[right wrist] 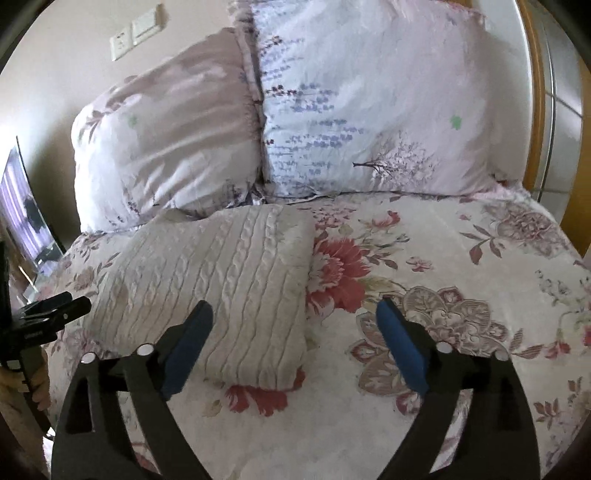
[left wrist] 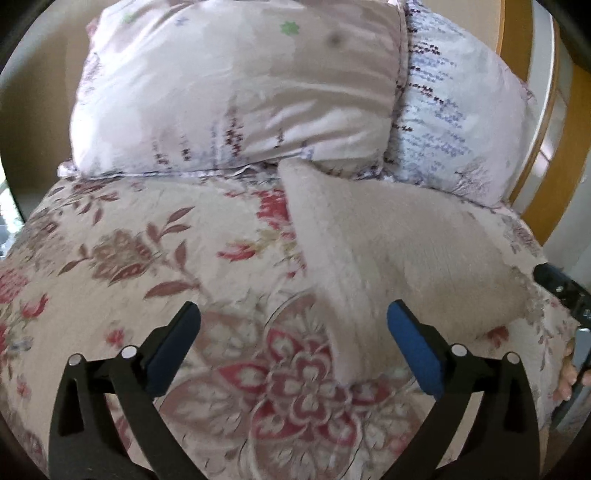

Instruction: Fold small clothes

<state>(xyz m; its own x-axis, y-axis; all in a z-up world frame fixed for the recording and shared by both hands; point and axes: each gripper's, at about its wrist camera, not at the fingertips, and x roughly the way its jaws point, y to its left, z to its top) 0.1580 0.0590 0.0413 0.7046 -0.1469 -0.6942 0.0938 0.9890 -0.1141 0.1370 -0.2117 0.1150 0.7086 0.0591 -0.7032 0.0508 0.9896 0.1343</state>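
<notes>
A cream cable-knit sweater (right wrist: 221, 280) lies folded into a thick rectangle on the flowered bedspread (right wrist: 461, 258). In the left wrist view the same sweater (left wrist: 388, 251) sits ahead and to the right. My left gripper (left wrist: 293, 325) stands wide open above the bedspread, its right pad close to the sweater's near edge, nothing between the jaws. My right gripper (right wrist: 293, 321) is also wide open; its left blue pad (right wrist: 188, 343) hovers over the sweater's near corner and no fabric is pinched. Each gripper shows at the edge of the other's view, the right gripper (left wrist: 561, 291) and the left gripper (right wrist: 48, 314).
Two flowered pillows (right wrist: 166, 155) (right wrist: 369, 122) lean against the wall at the head of the bed. A wooden frame (right wrist: 535, 110) rises at the right. A wall switch and socket (right wrist: 136, 33) sit upper left. A screen (right wrist: 26, 214) stands at the left edge.
</notes>
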